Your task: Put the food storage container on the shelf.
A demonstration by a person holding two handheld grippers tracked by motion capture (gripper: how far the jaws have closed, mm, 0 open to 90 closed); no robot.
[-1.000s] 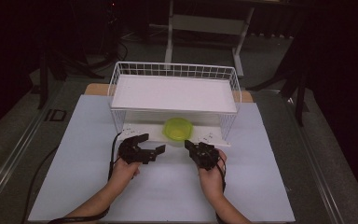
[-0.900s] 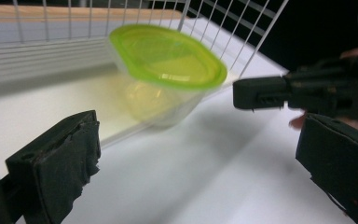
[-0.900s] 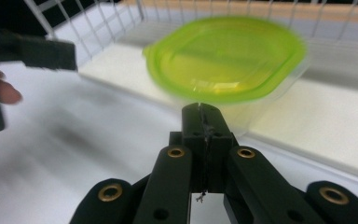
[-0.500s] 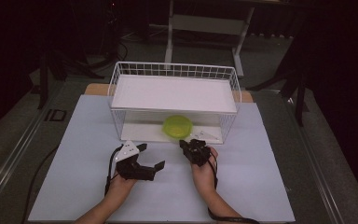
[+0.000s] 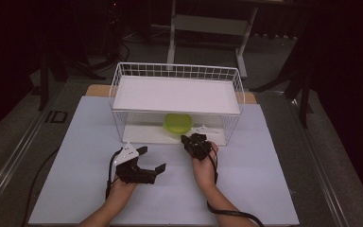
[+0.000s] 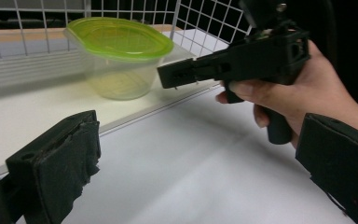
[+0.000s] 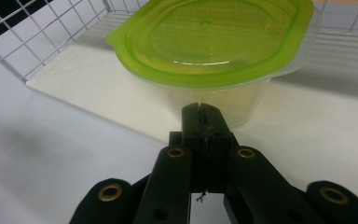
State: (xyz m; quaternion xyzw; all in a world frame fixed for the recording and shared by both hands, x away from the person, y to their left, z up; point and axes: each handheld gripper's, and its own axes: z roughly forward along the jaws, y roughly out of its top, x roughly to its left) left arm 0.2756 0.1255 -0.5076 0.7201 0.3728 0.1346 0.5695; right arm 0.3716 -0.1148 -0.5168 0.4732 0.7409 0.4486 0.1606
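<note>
A clear tub with a green lid (image 5: 178, 124) stands on the lower white board of a wire rack (image 5: 123, 85). My right gripper (image 5: 187, 140) is shut with nothing between its jaws. It points at the tub from just in front of the rack. In the right gripper view the closed tips (image 7: 204, 115) sit right at the tub's (image 7: 209, 46) near wall; I cannot tell if they touch. My left gripper (image 5: 153, 158) is wide open over the white mat, angled right. Its view has the tub (image 6: 116, 56) and the right gripper (image 6: 168, 77) ahead of its pads (image 6: 60, 163).
The rack's white top shelf (image 5: 177, 94) overhangs the tub, and wire mesh walls close its sides and back. A white mat (image 5: 264, 179) covers the table around both hands. Cables trail from the grippers toward the near edge. Dark floor and a stand lie beyond.
The left gripper has drawn back toward the person and turned to face right. The right gripper has slid forward and left, closer to the tub, its jaws still shut.
</note>
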